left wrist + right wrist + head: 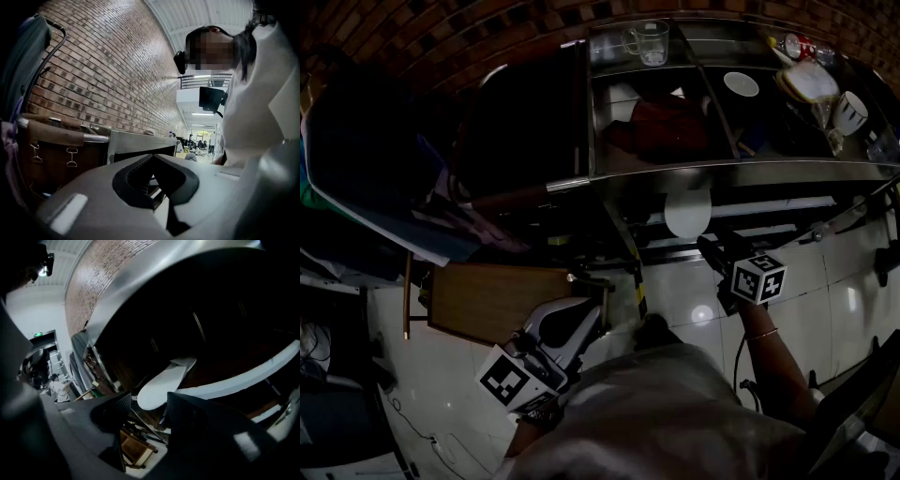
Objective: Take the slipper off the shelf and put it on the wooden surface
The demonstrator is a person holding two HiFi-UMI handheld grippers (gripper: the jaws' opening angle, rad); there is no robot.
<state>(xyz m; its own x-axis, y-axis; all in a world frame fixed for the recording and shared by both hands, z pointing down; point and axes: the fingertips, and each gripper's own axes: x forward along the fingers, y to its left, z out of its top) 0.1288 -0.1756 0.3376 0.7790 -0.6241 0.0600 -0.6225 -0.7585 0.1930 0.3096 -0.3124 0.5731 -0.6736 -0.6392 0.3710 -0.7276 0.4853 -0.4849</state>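
Observation:
A white slipper (686,214) lies on a low rail of the metal shelf cart (741,171), its end sticking out toward me. In the right gripper view its pale sole (161,380) points at the jaws. My right gripper (705,246) is just below it and open, and the slipper's end sits at the gap between the tips (147,404), untouched by the pads. The wooden surface (492,300) is a small brown table at the lower left. My left gripper (591,314) hovers beside its right edge, shut and empty, its black tips meeting (153,159).
On the cart's top shelf stand a glass mug (649,42), a white plate (741,83) and a striped cup (850,111), with a red cloth (670,122) below. Dark bags (375,159) fill the left. The floor is white tile (853,272). A brick wall (108,70) runs behind.

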